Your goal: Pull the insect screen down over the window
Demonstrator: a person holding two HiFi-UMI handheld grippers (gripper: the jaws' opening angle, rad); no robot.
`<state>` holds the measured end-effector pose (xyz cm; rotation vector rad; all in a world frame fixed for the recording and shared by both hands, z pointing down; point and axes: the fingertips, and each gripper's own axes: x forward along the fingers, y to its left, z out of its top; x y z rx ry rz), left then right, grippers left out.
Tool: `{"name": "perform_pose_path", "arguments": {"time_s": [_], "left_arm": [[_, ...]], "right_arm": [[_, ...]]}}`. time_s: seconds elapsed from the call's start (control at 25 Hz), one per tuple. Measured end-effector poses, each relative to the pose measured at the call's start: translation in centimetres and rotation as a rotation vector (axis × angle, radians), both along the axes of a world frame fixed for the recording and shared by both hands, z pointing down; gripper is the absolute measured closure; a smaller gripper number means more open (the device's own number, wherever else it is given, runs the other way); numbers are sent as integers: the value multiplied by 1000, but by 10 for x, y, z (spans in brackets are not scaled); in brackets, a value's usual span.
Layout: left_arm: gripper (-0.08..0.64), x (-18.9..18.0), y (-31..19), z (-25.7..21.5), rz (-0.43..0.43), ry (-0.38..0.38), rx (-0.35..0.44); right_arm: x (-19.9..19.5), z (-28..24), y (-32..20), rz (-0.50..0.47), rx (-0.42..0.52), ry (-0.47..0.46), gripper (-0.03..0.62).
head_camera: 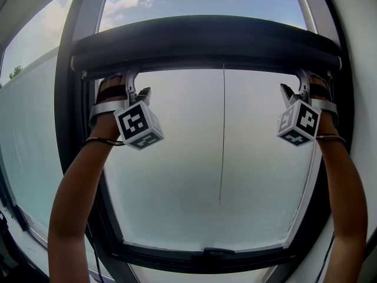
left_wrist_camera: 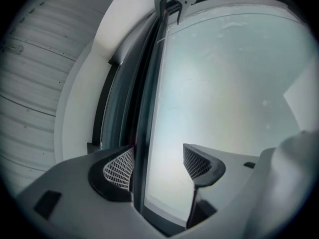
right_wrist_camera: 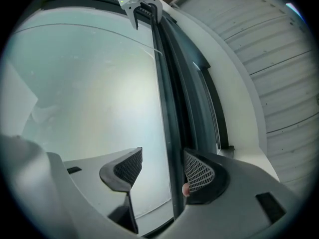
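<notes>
Against the bright window (head_camera: pixel 177 175), our left gripper (left_wrist_camera: pixel 158 166) and right gripper (right_wrist_camera: pixel 162 171) both stand with jaws apart, straddling the insect screen's pull bar (head_camera: pixel 206 43) at the top. We judge gripping comes next: clamp both ends, then draw down evenly.

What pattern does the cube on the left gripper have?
The cube bears black square markers on white faces; the head view shows it best.

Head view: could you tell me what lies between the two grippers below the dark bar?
A thin cord hangs against the pale pane, midway between the left gripper and the right gripper; the head view shows it.
</notes>
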<state>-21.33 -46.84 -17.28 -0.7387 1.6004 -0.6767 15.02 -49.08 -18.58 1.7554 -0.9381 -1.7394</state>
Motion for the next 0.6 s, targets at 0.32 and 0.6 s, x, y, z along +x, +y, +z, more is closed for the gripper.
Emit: {"name": "perform_pose_path", "arguments": {"time_s": [0.32,0.6], "left_arm": [[268,-6,-11,-6,-66,-32,-27],[268,-6,-11,-7,-65,-57,-31]], "right_arm": [[5,-6,-13,89,-29,53,354],[6,-6,-15,113,-42,72,353]]}}
